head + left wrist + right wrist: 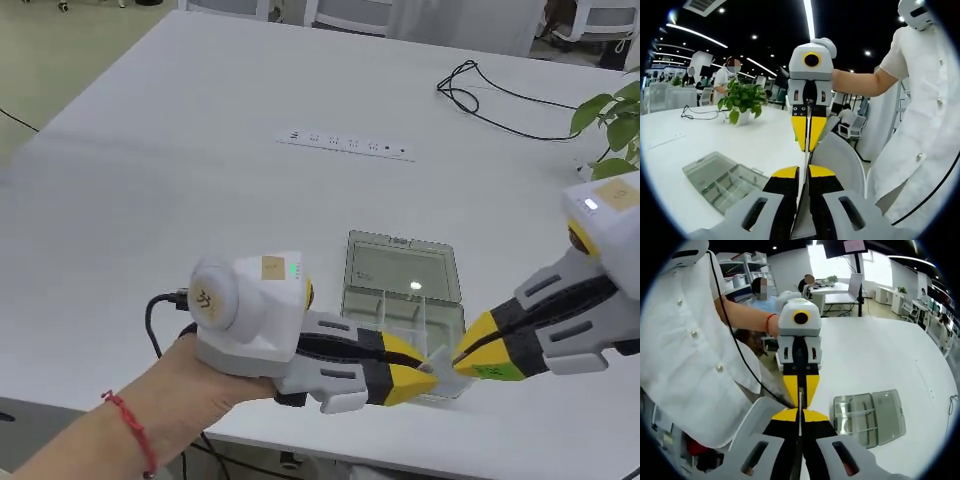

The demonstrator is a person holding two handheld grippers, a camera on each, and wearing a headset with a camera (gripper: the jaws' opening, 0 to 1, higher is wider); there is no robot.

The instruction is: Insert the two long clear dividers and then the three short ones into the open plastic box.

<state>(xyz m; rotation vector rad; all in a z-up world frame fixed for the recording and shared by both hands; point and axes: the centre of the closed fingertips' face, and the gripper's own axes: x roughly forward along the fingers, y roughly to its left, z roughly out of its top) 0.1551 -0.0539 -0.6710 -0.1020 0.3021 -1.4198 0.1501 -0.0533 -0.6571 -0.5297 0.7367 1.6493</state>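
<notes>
Left tool [415,378] and right tool [462,362] each clench one end of a clear divider [438,362], just above the near edge of the open plastic box [365,305]. Best to keep it level, line it up with the box's slots, and lower both ends together.
</notes>
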